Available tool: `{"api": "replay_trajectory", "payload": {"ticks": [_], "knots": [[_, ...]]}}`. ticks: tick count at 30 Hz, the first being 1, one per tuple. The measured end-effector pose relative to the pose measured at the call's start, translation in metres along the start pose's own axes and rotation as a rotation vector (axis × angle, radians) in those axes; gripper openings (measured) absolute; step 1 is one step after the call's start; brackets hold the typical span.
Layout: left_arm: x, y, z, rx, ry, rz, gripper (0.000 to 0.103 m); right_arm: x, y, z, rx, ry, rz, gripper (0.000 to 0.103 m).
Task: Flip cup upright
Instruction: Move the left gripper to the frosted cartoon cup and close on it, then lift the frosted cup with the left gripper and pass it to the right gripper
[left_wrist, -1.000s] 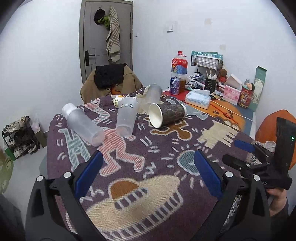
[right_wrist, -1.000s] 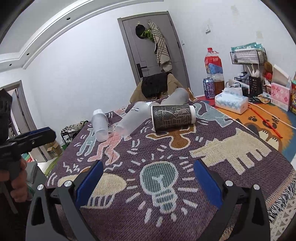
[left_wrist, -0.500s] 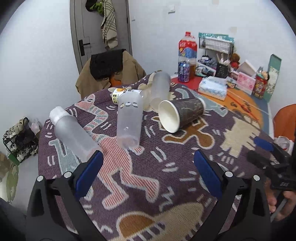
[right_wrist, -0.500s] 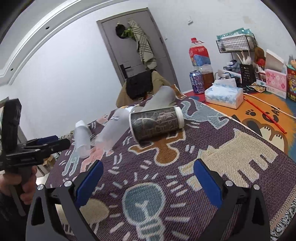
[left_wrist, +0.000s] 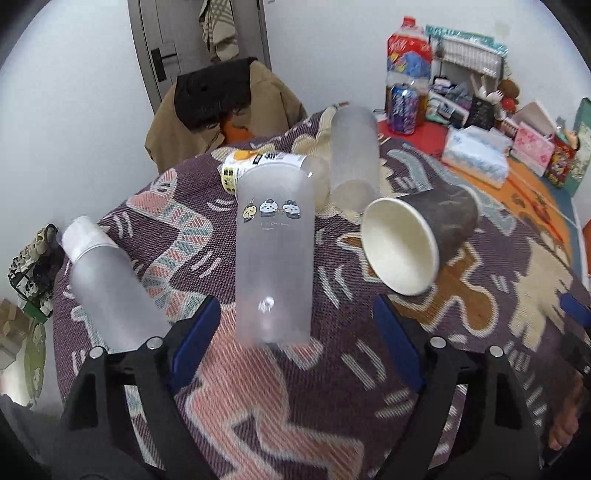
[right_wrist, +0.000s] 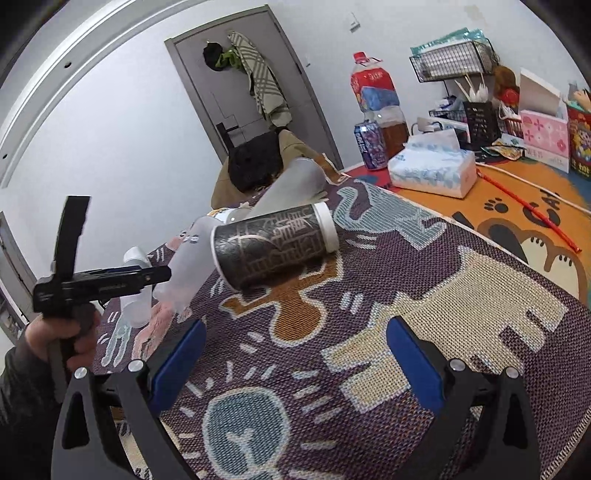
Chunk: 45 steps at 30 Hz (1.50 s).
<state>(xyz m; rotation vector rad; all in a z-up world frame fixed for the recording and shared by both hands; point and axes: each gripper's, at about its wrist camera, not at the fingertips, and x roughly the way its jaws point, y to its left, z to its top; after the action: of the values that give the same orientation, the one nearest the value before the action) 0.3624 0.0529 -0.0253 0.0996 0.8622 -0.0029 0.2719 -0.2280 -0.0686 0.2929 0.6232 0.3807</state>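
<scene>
Left gripper (left_wrist: 291, 343): I see my jaws spread wide, nothing held; the base end of the frosted cup lies between the blue pads (left_wrist: 194, 343) without touching them.
Right gripper (right_wrist: 295, 358): I have it wide open and empty above the patterned cloth (right_wrist: 369, 369), well short of the cups.
Frosted cup (left_wrist: 275, 251): lies on its side on the cloth, base toward my left gripper, cartoon faces printed near its far rim.
Small frosted bottle (left_wrist: 103, 284): to the left of that cup, on its side, white cap pointing away.
Paper cup (left_wrist: 417, 240): dark, on its side just right of the frosted cup, white inside facing my left camera; from the right camera I see its patterned wall (right_wrist: 275, 245).
Second frosted cup (left_wrist: 354, 158): farther back, tilted, leaning among the others.
Labelled tub (left_wrist: 258, 164): behind the frosted cup, partly hidden.
Far end: tissue pack (right_wrist: 432, 168), drink can (right_wrist: 369, 142), large bottle (right_wrist: 376, 99).
</scene>
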Motion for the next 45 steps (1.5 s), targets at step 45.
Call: {"api": "replay_trajectory", "payload": {"ticks": [45], "knots": [[-0.130, -0.043, -0.092, -0.088, 0.094, -0.247, 0.066, -0.112, 0.017, -0.034, 0.062, 0.081, 0.080, 0.096]]}}
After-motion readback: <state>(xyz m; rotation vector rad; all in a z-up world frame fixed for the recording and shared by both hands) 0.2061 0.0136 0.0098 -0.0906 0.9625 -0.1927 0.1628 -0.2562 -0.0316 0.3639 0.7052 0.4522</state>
